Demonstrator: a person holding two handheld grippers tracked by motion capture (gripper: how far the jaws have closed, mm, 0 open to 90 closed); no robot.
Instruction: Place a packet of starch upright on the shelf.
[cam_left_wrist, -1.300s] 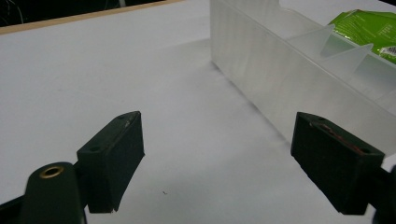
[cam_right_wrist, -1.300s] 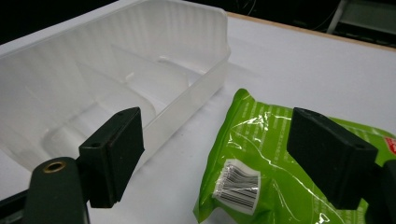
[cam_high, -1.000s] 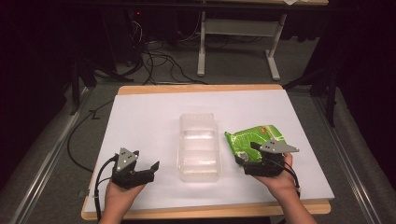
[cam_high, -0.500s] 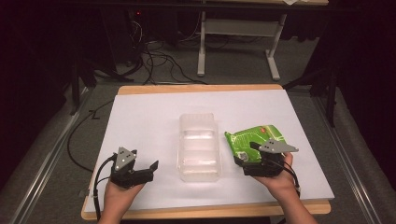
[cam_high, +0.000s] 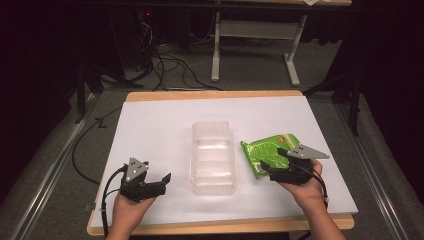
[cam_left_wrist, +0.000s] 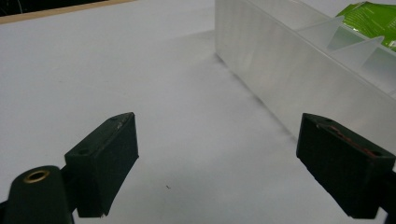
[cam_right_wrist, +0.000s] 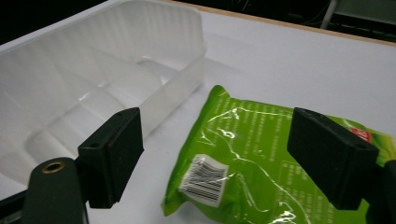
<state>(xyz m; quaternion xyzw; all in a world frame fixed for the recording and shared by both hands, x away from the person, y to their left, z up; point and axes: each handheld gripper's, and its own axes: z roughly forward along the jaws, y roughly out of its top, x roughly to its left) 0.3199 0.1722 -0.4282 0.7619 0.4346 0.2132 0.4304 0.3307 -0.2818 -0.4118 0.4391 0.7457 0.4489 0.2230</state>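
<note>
Both forearms come in low from the near edge of the table (cam_high: 150, 120), each hand gripping a tool from behind. The left tool (cam_high: 159, 181) sits near the front left, pointing toward the clear plastic container (cam_high: 212, 157), its jaws spread wide over bare white table with nothing between them. The right tool (cam_high: 270, 159) is at the front right, its jaws also spread, poised over the near end of the green packet (cam_right_wrist: 261, 154).

There is one container, one green packet and two tools. The packet lies flat on the table just beside the container's right wall, its barcode end between the right tool's open jaws, not pinched.
</note>
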